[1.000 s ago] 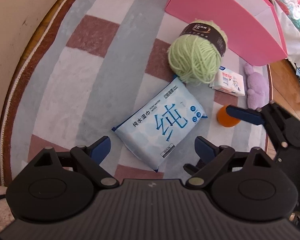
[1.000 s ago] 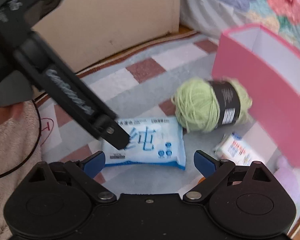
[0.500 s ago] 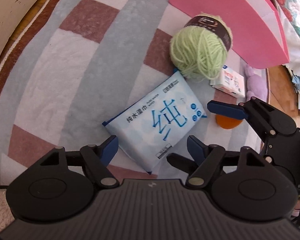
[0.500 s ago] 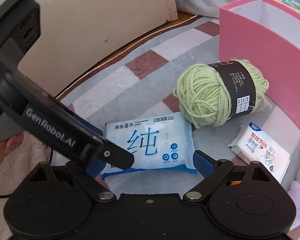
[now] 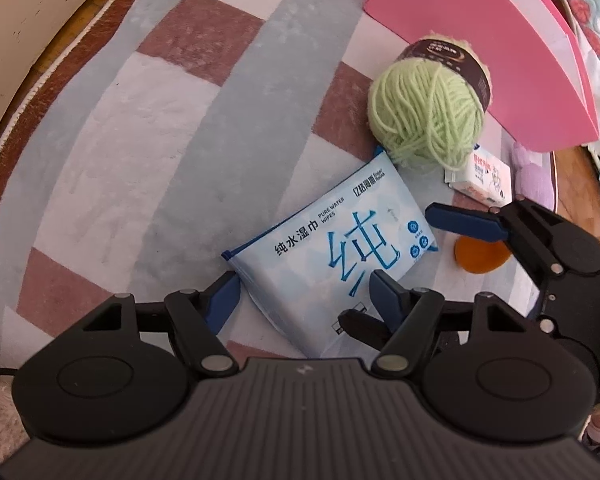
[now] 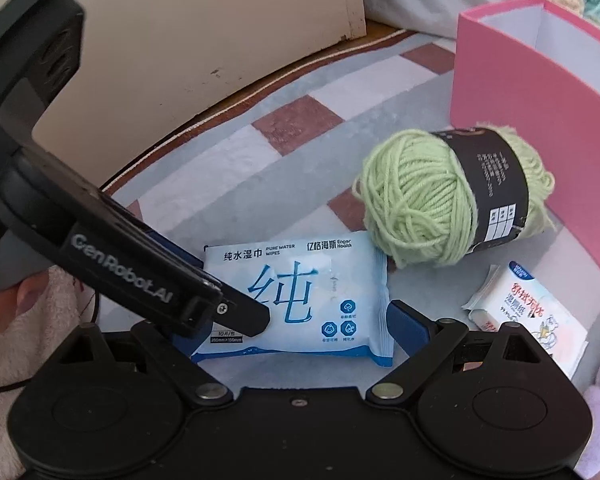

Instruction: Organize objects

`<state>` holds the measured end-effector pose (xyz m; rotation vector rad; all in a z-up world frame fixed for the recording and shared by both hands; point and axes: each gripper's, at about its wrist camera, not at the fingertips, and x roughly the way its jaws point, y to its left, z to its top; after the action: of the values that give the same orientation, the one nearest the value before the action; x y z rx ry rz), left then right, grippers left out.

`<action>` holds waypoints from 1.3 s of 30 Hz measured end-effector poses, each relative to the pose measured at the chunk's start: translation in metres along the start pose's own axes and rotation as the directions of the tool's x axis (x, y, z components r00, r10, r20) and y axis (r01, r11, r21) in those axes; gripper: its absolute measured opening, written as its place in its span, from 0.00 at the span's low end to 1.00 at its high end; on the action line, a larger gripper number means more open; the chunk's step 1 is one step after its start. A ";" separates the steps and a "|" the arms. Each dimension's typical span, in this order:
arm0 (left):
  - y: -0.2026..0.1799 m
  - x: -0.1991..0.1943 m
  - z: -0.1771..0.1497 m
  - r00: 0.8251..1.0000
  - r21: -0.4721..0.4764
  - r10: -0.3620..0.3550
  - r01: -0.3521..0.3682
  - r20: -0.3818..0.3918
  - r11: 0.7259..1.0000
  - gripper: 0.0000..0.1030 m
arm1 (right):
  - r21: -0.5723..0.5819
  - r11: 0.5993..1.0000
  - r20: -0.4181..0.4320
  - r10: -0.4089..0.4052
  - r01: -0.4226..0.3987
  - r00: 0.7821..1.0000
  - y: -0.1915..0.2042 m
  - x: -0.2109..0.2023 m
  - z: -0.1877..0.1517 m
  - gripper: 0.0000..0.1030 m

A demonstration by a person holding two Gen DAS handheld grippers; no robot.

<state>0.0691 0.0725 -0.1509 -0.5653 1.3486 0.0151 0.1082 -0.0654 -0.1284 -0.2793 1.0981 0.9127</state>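
Checked rug (image 5: 148,128) carries every item; pink box (image 6: 540,92) shows nothing stored. Left gripper (image 5: 304,292) fingers, just closing, straddle the wipes pack (image 5: 332,252) without pinching; right gripper (image 6: 292,328) fingers spread.

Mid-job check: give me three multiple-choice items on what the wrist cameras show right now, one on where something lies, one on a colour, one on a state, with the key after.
1. What lies right beside the wipes pack, at its far corner?
A. the yarn ball
B. a glass bottle
C. a pair of scissors

2. What colour is the box?
A. yellow
B. pink
C. black

3. How does the left gripper stand?
A. shut on the yarn
B. lying flat on the rug, far from everything
C. open, fingers either side of the wipes pack's near end

Key: 1 A, the green yarn sits at the pack's far corner in both views. 2 B, its walls are pink, white inside. 3 C, the jaws have just been closing, with the pack between them, but the pads do not visibly press on it.
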 end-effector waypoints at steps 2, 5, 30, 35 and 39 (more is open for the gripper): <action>0.003 0.000 0.000 1.000 -0.029 -0.010 0.010 0.009 1.000 0.68 | 0.003 1.000 -0.013 -0.005 0.005 1.000 -0.002 0.004 0.000 0.93; 0.008 -0.001 -0.002 0.999 -0.078 -0.028 0.030 0.032 0.996 0.68 | 0.033 0.999 -0.008 0.015 -0.015 1.000 -0.008 0.009 -0.004 0.93; -0.001 0.001 0.001 0.995 -0.001 -0.030 0.030 0.092 1.000 0.30 | 0.277 0.961 0.090 -0.044 0.017 0.995 -0.008 -0.029 -0.049 0.79; 0.007 0.007 -0.002 0.996 -0.048 -0.056 0.059 0.063 0.997 0.34 | 0.354 0.935 0.108 -0.021 -0.019 0.994 -0.016 -0.026 -0.047 0.79; 0.006 0.008 -0.003 0.996 -0.046 -0.064 0.067 0.066 0.997 0.27 | 0.374 0.927 0.076 -0.061 0.028 0.995 -0.015 -0.018 -0.043 0.64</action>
<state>0.0659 0.0741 -0.1607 -0.6441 1.2690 0.0120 0.0893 -0.1102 -0.1363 0.0496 1.1553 0.6515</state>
